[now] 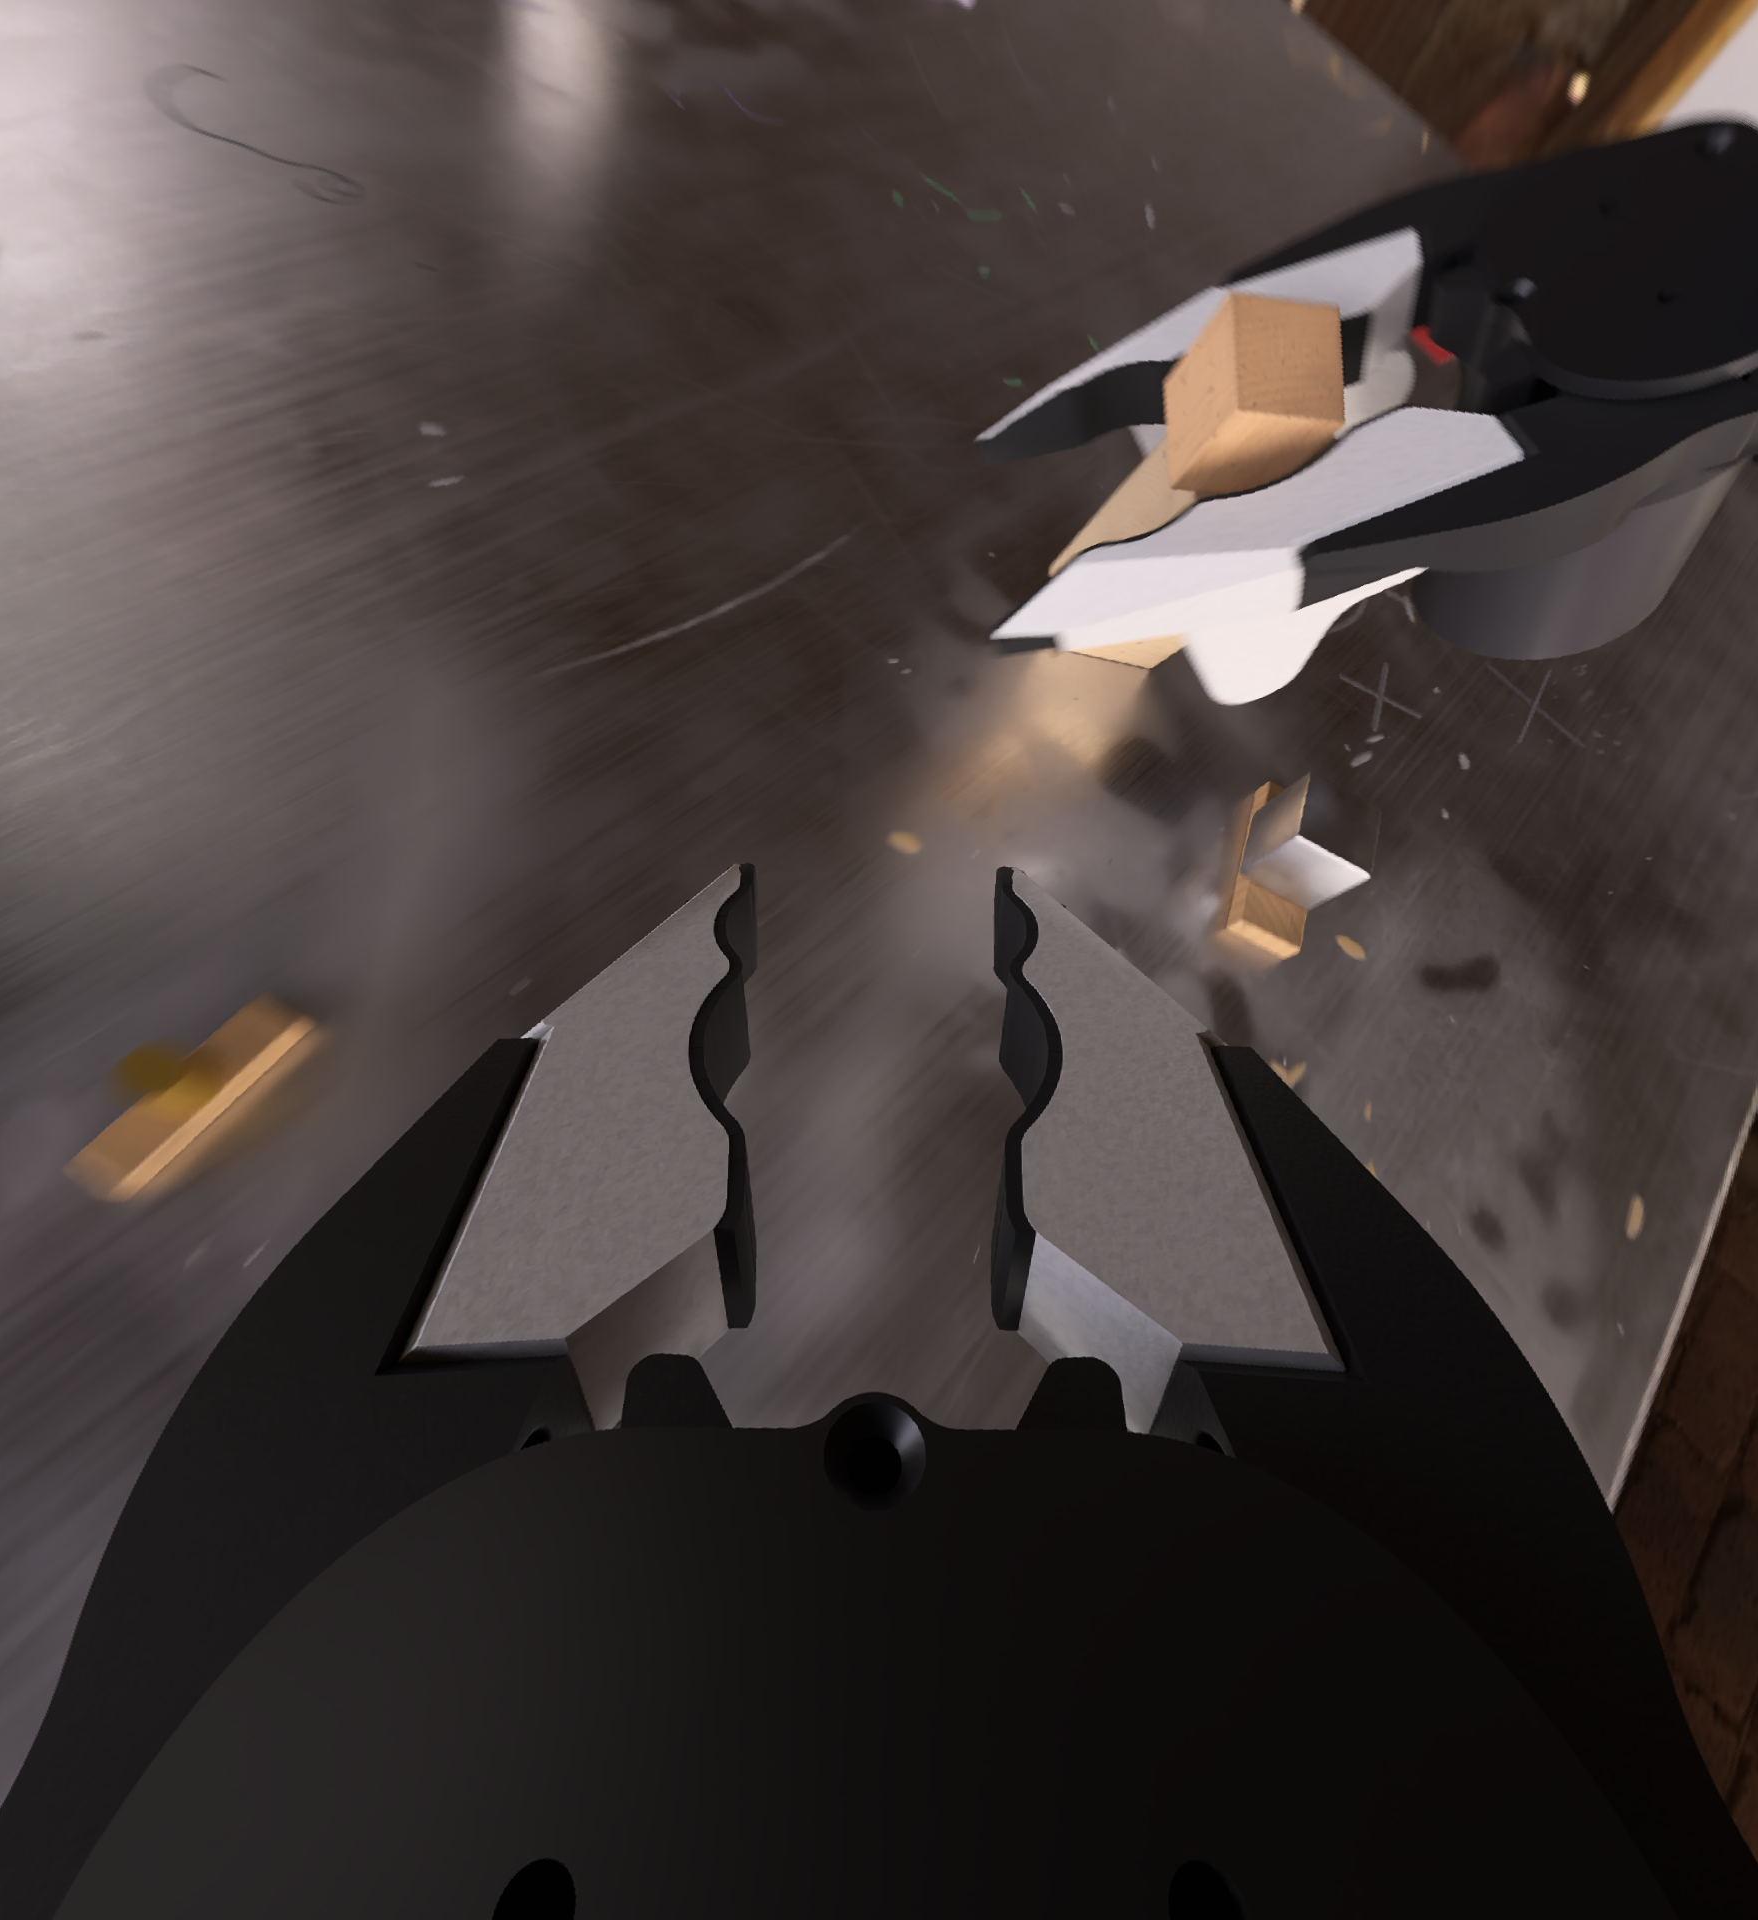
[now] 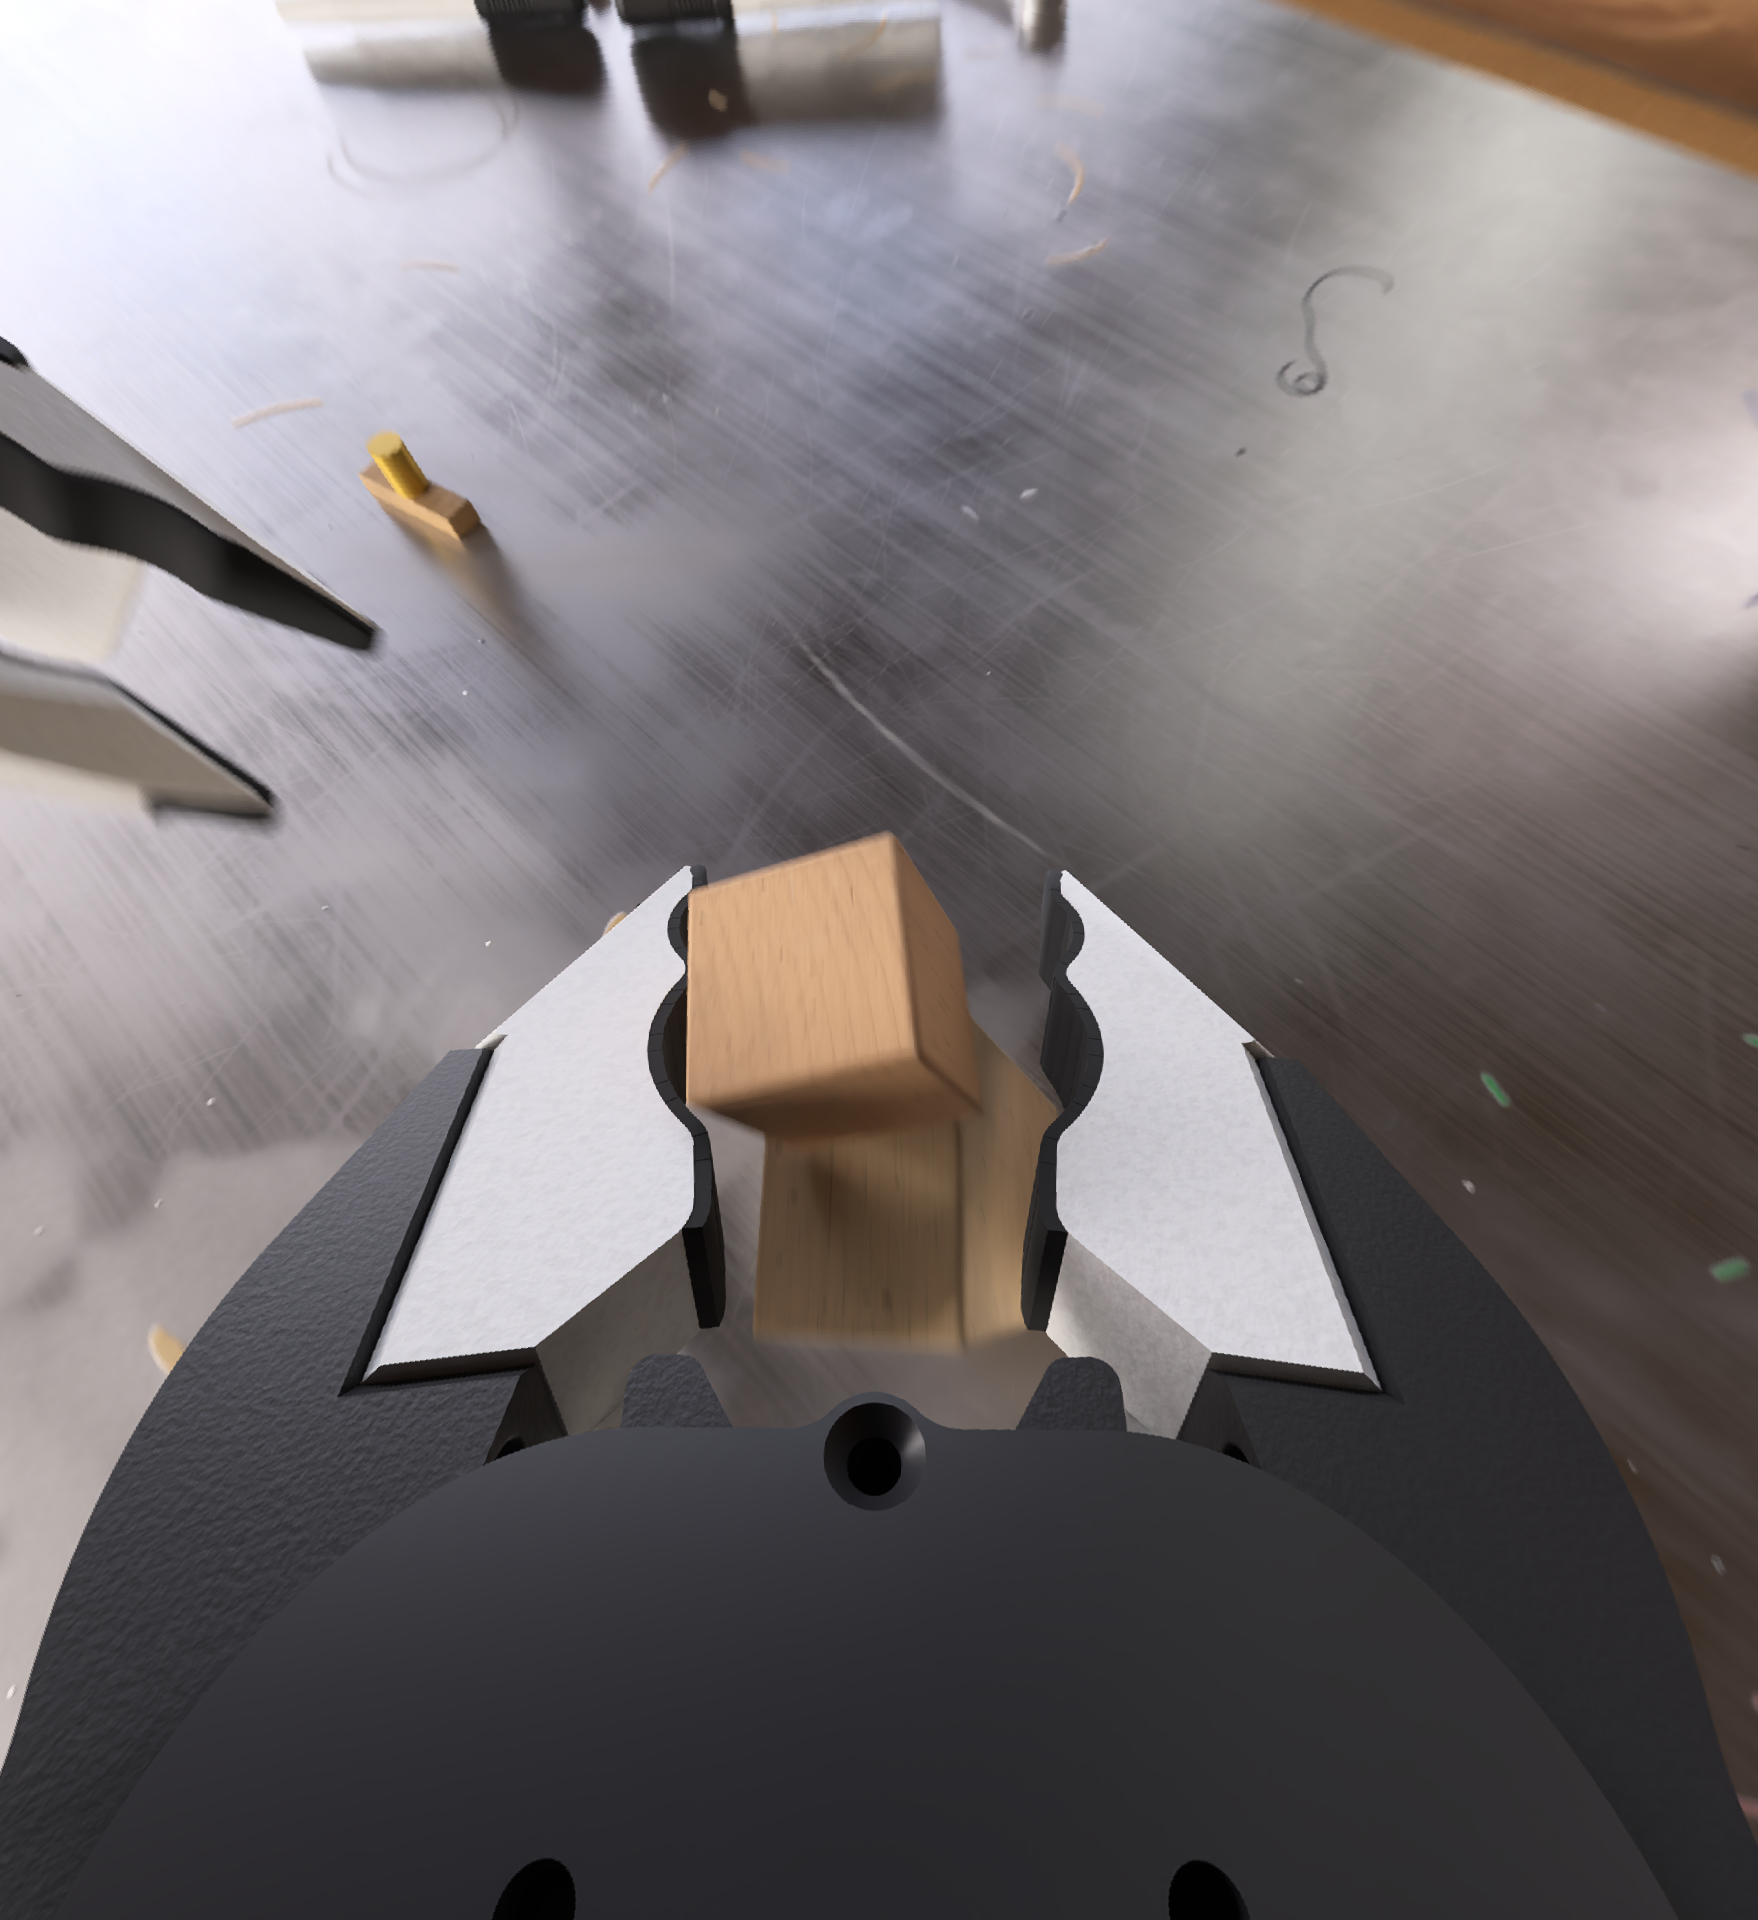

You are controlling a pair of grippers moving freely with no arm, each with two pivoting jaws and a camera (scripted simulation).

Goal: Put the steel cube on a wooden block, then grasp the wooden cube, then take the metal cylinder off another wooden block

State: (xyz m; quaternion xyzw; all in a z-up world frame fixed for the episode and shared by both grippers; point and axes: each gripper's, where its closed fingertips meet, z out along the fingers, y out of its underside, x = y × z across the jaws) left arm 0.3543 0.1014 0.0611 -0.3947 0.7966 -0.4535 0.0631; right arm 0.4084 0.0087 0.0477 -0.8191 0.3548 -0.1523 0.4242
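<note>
The table (image 2: 1218,520) is brushed, scratched metal, dotted with wood shavings and small coloured flecks, and it mirrors whatever is above it. Past its edges lie wooden boards and a brick-like floor (image 1: 1748,1455).

The right claw (image 2: 870,883) hangs above the table with the wooden cube (image 2: 813,987) between its fingers. The cube touches the left finger; a gap shows beside the right one, so I cannot tell whether the cube is truly clamped. Below it shows a blurred mirror image of the cube. From the left wrist view the same cube (image 1: 1254,400) sits between the pads of that claw (image 1: 1000,540), near the table's right edge.

The left claw (image 1: 873,873) is spread apart and empty.

Well off toward the middle of the table, a yellow metal cylinder (image 2: 392,462) stands upright on a flat wooden block (image 2: 428,504); in the left view that pair is only a smear. Objects at the far edge are cut off by the frame. The steel cube is nowhere clearly made out.
</note>
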